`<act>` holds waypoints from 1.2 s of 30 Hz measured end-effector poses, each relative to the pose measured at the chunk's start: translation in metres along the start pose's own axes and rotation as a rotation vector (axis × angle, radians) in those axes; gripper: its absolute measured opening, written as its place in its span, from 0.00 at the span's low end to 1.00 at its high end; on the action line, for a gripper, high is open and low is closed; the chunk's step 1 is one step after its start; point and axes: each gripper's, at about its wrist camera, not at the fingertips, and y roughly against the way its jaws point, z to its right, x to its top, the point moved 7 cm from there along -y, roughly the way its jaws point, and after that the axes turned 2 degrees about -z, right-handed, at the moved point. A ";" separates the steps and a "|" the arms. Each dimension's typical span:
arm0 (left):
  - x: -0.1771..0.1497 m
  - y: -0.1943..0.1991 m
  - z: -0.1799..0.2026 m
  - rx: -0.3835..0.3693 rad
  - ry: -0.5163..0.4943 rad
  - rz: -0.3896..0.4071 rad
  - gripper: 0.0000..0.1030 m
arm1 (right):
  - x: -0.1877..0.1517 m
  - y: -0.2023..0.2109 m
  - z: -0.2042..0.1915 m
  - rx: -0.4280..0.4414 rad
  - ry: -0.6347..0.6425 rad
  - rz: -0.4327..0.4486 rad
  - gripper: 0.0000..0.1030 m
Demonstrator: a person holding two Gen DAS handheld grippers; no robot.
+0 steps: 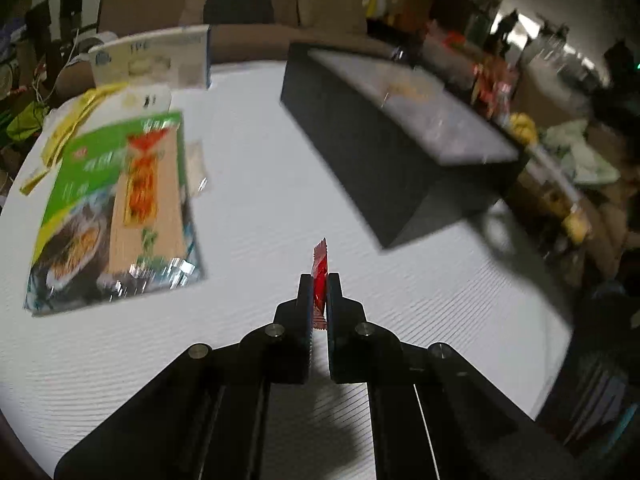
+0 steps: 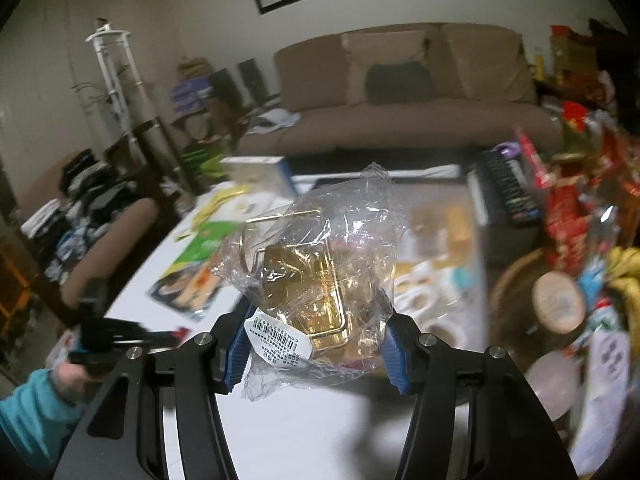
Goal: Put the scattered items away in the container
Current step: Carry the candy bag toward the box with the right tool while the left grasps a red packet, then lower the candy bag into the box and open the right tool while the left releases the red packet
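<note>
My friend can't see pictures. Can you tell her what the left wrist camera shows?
The left tool is shut on a small red packet, held above a white table. A black box sits ahead on the right, and a green noodle packet lies on the left.

The white barcode sticker (image 2: 280, 343) on the crinkled clear plastic bag (image 2: 320, 264) is showing printed digits, too small to read surely. The green noodle packet (image 1: 116, 216) is carrying blurred, unreadable white characters.
</note>
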 end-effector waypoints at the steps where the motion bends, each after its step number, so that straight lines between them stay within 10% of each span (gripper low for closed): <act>1: 0.010 0.004 0.006 -0.017 0.008 0.018 0.05 | 0.005 -0.001 0.008 -0.018 0.004 -0.002 0.56; 19: 0.160 -0.040 0.162 -0.169 -0.074 0.047 0.06 | -0.045 -0.125 0.079 -0.190 0.145 -0.345 0.56; 36: 0.184 -0.047 0.117 -0.122 0.010 0.071 0.06 | -0.011 -0.230 0.061 -0.232 0.281 -0.548 0.65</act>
